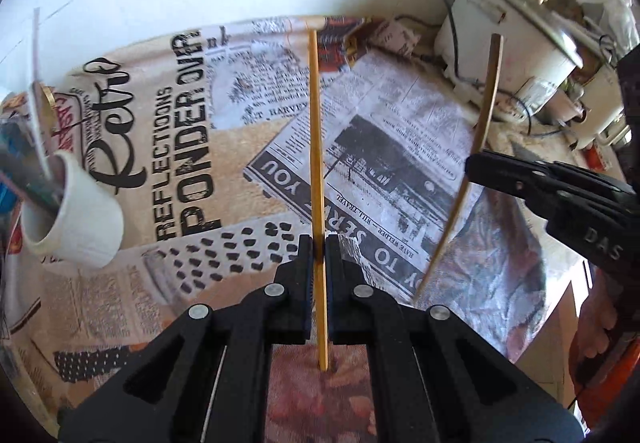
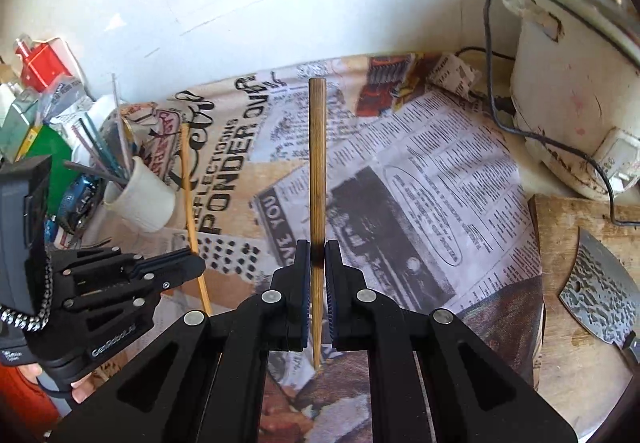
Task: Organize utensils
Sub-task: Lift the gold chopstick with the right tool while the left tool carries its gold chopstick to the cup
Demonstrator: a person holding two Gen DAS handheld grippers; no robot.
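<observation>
My left gripper (image 1: 319, 247) is shut on a light yellow chopstick (image 1: 317, 147) that points forward over the newspaper-print cloth (image 1: 180, 171). My right gripper (image 2: 318, 253) is shut on a darker brown chopstick (image 2: 317, 163), also held above the cloth. Each gripper shows in the other's view: the right one (image 1: 472, 165) with its chopstick (image 1: 476, 147), the left one (image 2: 196, 263) with its chopstick (image 2: 190, 203). A white cup (image 2: 140, 199) holding several thin utensils stands tilted at the left; it also shows in the left wrist view (image 1: 76, 215).
A white rice cooker (image 2: 572, 95) with a black cord stands at the back right. A wooden cutting board (image 2: 580, 283) with a patterned cleaver blade (image 2: 600, 291) lies at the right. Boxes and bottles (image 2: 36, 103) crowd the left behind the cup. A white wall runs behind.
</observation>
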